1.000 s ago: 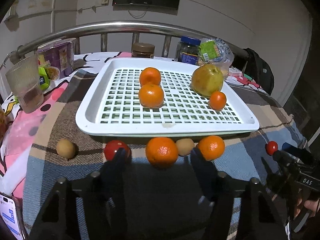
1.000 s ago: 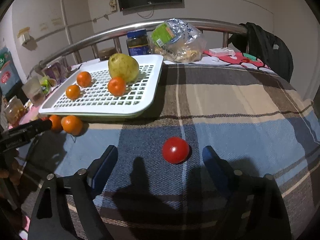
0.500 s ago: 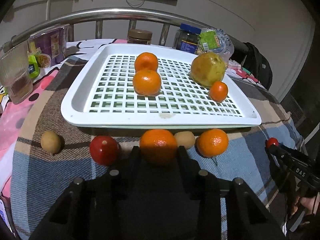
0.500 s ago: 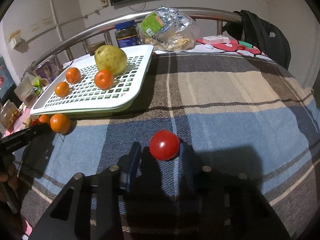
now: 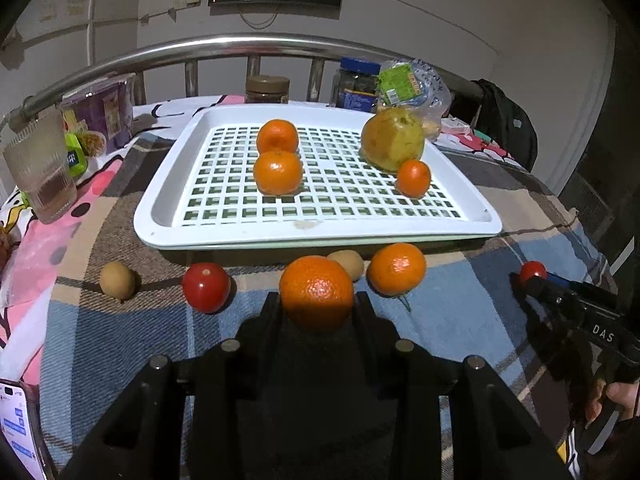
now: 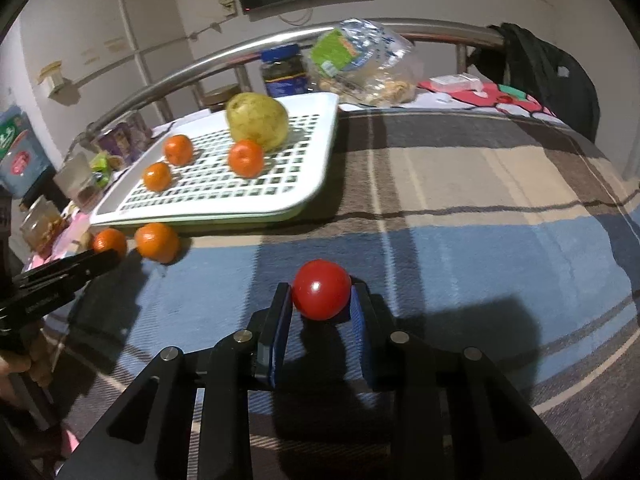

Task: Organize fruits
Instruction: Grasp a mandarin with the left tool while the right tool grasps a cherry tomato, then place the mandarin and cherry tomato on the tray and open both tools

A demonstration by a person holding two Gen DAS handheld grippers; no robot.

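Note:
My left gripper (image 5: 317,304) is shut on a large orange (image 5: 316,291) and holds it just above the plaid cloth, in front of the white slotted tray (image 5: 224,236). My right gripper (image 6: 321,300) is shut on a red tomato (image 6: 321,289), to the right of the tray (image 6: 316,196). The tray holds three small oranges (image 5: 277,171) and a yellow-green pear (image 5: 393,143). On the cloth before the tray lie another tomato (image 5: 206,287), two brown kiwis (image 5: 117,281) and an orange (image 5: 396,268).
A glass cup (image 5: 40,176), snack packs (image 5: 100,116), jars (image 5: 267,89) and a plastic bag (image 5: 416,88) stand along the metal rail (image 5: 200,48) behind the tray. A phone (image 5: 16,420) lies at the near left. A black bag (image 6: 548,76) hangs far right.
Both grippers closed from wide open: the left on the large orange, the right on the tomato. Both have since lifted slightly with their fruit.

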